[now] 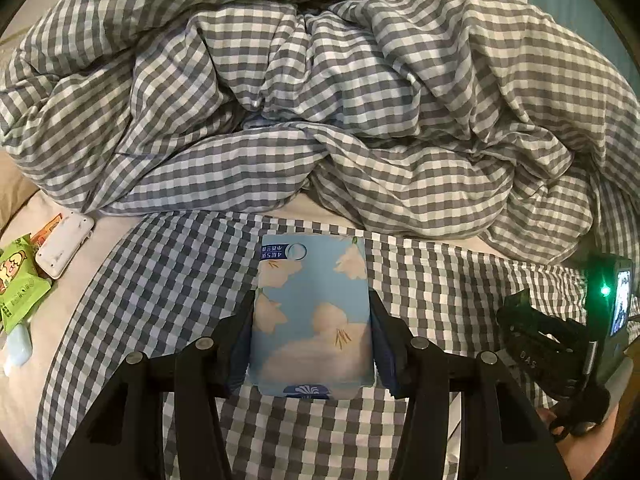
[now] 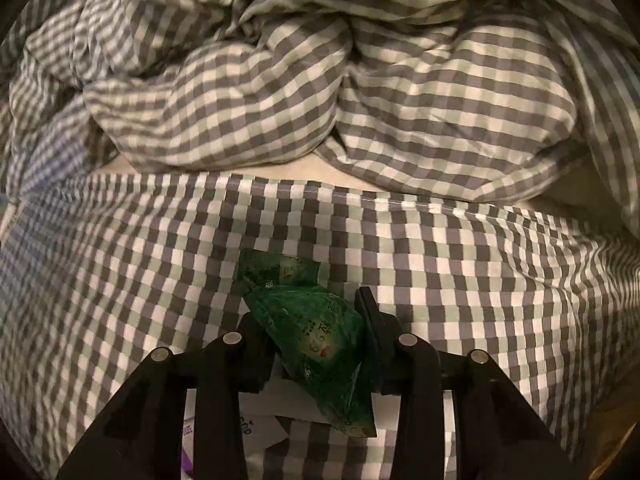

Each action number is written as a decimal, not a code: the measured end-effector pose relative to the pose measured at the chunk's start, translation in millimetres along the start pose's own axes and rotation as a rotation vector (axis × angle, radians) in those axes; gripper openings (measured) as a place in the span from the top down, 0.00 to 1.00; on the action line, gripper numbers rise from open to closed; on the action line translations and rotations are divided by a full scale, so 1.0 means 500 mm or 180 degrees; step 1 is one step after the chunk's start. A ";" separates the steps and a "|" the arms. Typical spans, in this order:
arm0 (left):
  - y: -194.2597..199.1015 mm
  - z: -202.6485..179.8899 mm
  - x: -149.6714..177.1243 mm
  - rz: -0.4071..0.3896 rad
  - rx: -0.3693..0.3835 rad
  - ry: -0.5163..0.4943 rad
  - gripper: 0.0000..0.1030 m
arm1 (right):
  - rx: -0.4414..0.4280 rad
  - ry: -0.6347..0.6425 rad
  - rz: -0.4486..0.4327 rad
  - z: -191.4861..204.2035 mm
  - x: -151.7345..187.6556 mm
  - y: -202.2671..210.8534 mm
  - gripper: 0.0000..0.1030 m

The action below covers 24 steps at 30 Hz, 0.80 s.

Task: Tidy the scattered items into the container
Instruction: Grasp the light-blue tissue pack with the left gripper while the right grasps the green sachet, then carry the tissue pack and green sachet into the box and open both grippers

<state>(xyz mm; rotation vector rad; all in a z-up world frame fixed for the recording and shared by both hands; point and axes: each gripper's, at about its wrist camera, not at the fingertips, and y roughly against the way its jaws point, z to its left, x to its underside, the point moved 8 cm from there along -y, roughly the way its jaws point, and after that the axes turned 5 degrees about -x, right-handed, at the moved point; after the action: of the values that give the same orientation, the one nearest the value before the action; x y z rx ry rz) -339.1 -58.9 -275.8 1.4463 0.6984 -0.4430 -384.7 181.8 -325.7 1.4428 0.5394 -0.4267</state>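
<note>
Gingham bedding point(image 1: 320, 100), tissue pack point(image 1: 312, 320) between jaws

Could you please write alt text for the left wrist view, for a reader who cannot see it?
The left gripper is clamped on a light blue tissue pack with a floral print, above a grey checked sheet. A rumpled checked duvet fills the background. At the left edge lie a green snack packet and a white case.

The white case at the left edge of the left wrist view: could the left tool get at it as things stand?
Probably not yet. The left tool is already shut on the blue tissue pack, so it has no free grip. The white case itself lies uncovered on the sheet, with the green snack packet beside it.
</note>
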 end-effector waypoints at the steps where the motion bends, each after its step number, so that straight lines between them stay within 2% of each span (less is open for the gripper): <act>1: 0.004 -0.003 -0.002 -0.0007 0.0002 -0.0009 0.49 | -0.0005 -0.0011 -0.0024 -0.002 0.000 0.007 0.65; 7: 0.042 -0.014 -0.014 -0.0081 0.0006 -0.0043 0.49 | -0.0078 -0.0048 -0.0178 0.002 -0.003 0.066 0.65; 12: 0.102 -0.021 -0.027 -0.0194 0.0010 -0.0049 0.49 | -0.0145 -0.0044 -0.0330 0.013 -0.013 0.138 0.65; 15: 0.150 -0.029 -0.033 -0.0284 0.0015 -0.0072 0.49 | -0.0168 -0.0030 -0.0429 0.031 -0.026 0.184 0.65; 24: 0.323 -0.050 -0.036 -0.0546 0.0089 -0.0093 0.49 | -0.0226 -0.0067 -0.0778 0.019 -0.027 0.358 0.65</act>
<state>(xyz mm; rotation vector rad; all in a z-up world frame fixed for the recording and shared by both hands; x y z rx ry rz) -249.2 -21.2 -143.1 1.4088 0.7989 -0.6077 -290.8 187.8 -172.3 1.3076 0.7106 -0.6098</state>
